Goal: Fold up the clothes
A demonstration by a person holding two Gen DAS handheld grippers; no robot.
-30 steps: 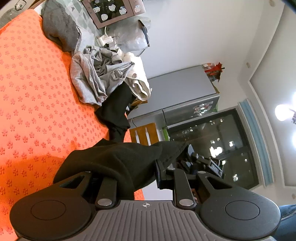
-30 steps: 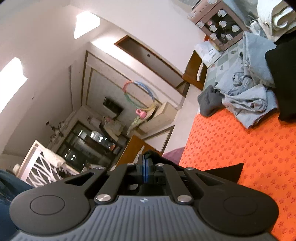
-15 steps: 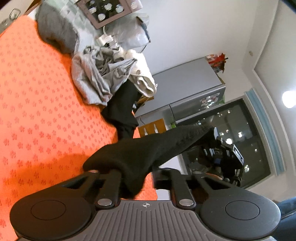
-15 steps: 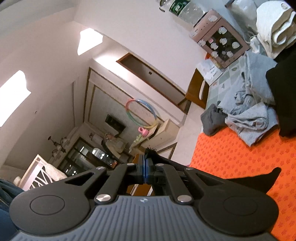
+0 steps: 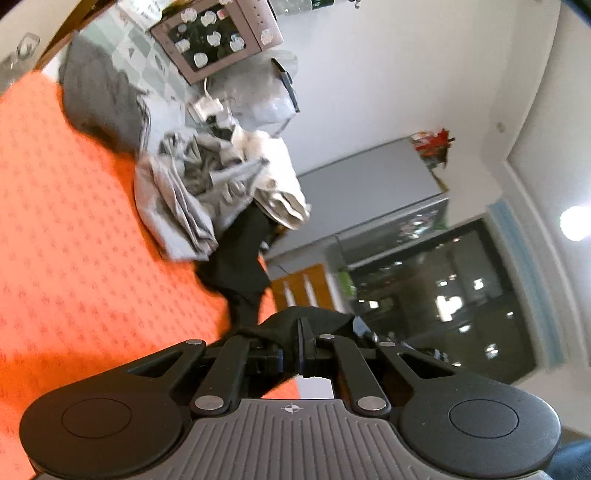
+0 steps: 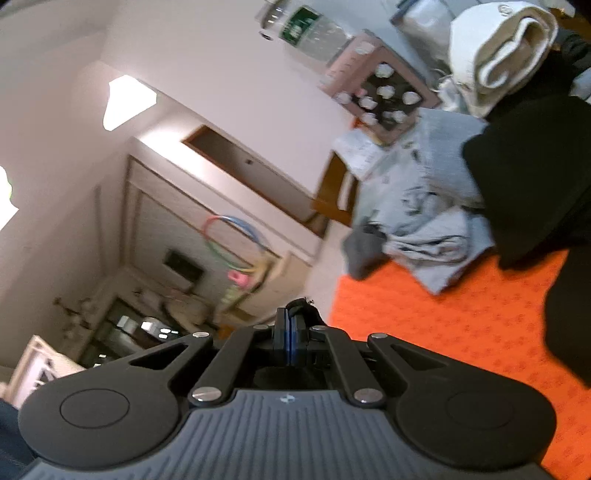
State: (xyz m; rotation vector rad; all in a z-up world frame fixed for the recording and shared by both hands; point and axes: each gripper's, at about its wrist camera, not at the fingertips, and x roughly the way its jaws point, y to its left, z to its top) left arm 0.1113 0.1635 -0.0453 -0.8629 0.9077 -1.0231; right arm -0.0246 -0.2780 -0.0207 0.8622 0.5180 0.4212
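On the orange patterned cover (image 5: pixel 74 240) lies a heap of clothes: a light grey garment (image 5: pixel 177 206), a cream one (image 5: pixel 280 192), a dark grey one (image 5: pixel 99 99) and a black one (image 5: pixel 240 254). My left gripper (image 5: pixel 299 332) is closing, its jaws pinching a bunched fold of a black garment (image 5: pixel 317 317) above the cover's edge. My right gripper (image 6: pixel 291 325) is shut, with a scrap of black fabric (image 6: pixel 308 314) showing at its tips. More black cloth (image 6: pixel 565 314) hangs at the right edge of that view, beside the heap's black garment (image 6: pixel 535 177).
Behind the heap stand a pink-framed box with stickers (image 5: pixel 218 33) and a plastic bag (image 5: pixel 258 96). Beyond the cover's edge are a wooden chair (image 5: pixel 303 288), a grey fridge (image 5: pixel 369 192) and a dark window. The grey garment (image 6: pixel 436 236) and cream roll (image 6: pixel 498 55) show at upper right.
The left jaws closed from wide apart onto the black garment, which is now bunched at the tips instead of draped over them. The right view swung toward the heap.
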